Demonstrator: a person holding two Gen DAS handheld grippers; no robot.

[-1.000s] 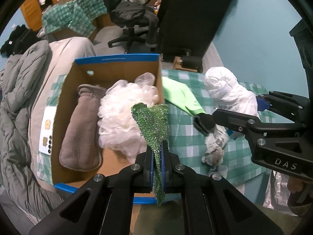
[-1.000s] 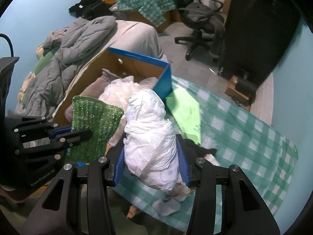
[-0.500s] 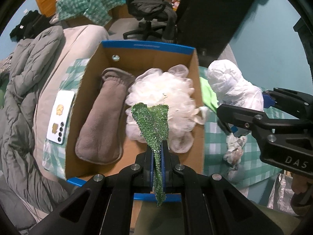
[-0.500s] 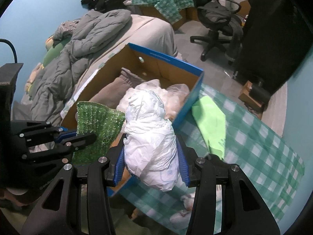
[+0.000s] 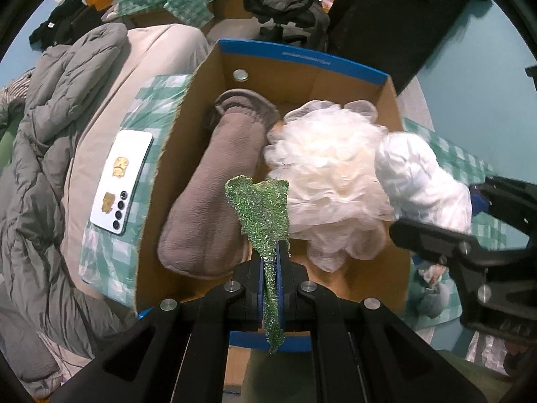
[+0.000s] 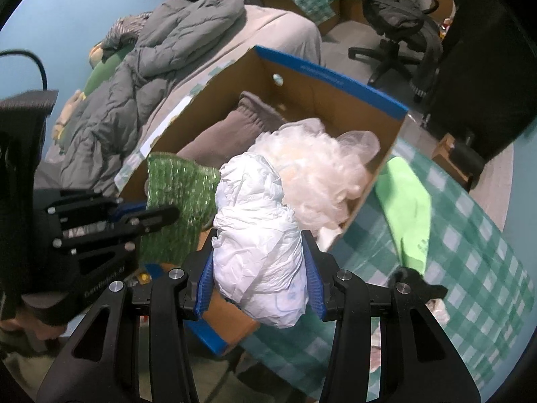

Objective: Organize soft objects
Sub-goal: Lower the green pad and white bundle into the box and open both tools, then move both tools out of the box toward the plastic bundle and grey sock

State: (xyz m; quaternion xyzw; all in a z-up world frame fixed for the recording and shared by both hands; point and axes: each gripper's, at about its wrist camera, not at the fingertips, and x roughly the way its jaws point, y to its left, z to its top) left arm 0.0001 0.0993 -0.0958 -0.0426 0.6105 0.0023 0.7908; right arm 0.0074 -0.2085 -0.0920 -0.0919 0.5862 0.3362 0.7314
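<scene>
My left gripper (image 5: 270, 262) is shut on a glittery green cloth (image 5: 263, 211) and holds it above the near end of an open cardboard box (image 5: 302, 60) with blue edges. In the box lie a grey-brown fleece mitt (image 5: 214, 194) and a white mesh puff (image 5: 329, 174). My right gripper (image 6: 260, 275) is shut on a crumpled white bundle (image 6: 258, 235), held over the box's near right corner. The bundle also shows at the right of the left wrist view (image 5: 419, 181), and the green cloth shows in the right wrist view (image 6: 174, 201).
The box stands on a green checked tablecloth (image 6: 470, 262) with a bright green cloth (image 6: 409, 208) on it. A white phone (image 5: 120, 174) lies left of the box. A grey padded jacket (image 5: 43, 141) covers the bed at the left. An office chair (image 6: 396, 30) stands beyond.
Both grippers have moved left towards the box with their loads. The green cloth now hangs over the box's near end and the white bundle has come over its right side.
</scene>
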